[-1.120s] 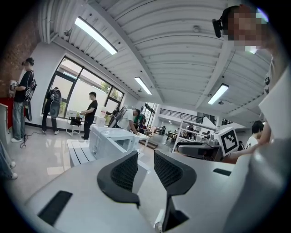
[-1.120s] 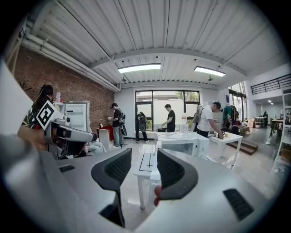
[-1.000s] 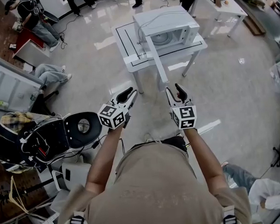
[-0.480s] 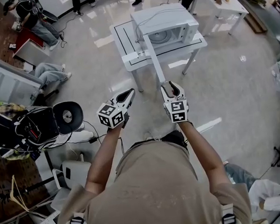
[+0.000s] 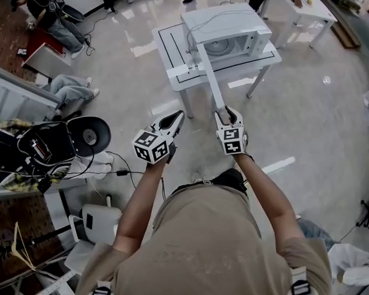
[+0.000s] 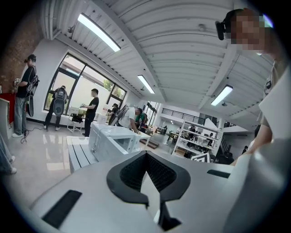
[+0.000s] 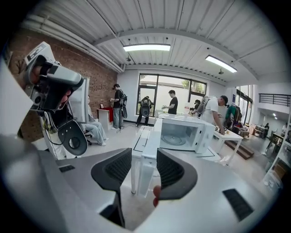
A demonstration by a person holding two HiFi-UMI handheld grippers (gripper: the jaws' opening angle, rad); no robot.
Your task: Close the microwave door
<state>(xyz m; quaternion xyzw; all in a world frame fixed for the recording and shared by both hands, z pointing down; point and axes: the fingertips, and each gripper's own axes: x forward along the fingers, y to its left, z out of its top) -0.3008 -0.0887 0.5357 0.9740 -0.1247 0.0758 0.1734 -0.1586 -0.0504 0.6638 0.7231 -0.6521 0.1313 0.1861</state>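
A white microwave (image 5: 230, 32) stands on a white table (image 5: 180, 75), its cavity and turntable showing. Its door (image 5: 208, 74) is swung wide open and points toward me. In the head view my right gripper (image 5: 228, 114) is at the door's free end. The right gripper view shows the door's edge (image 7: 146, 154) standing between the spread jaws of the right gripper (image 7: 144, 166), with gaps at both pads; the microwave (image 7: 182, 134) lies behind. My left gripper (image 5: 177, 117) hangs left of the door, shut with nothing in it. In the left gripper view the left gripper (image 6: 146, 157) points past the microwave (image 6: 113, 141).
A second white table (image 5: 301, 9) stands behind the microwave at the right, with a person at it. Seated people and a black round device (image 5: 87, 136) with cables sit on the floor at the left. A white board (image 5: 13, 104) leans nearby.
My right gripper has come forward and down until its jaws straddle the door's free end. The left jaws have gone from open to shut; that hand stayed put.
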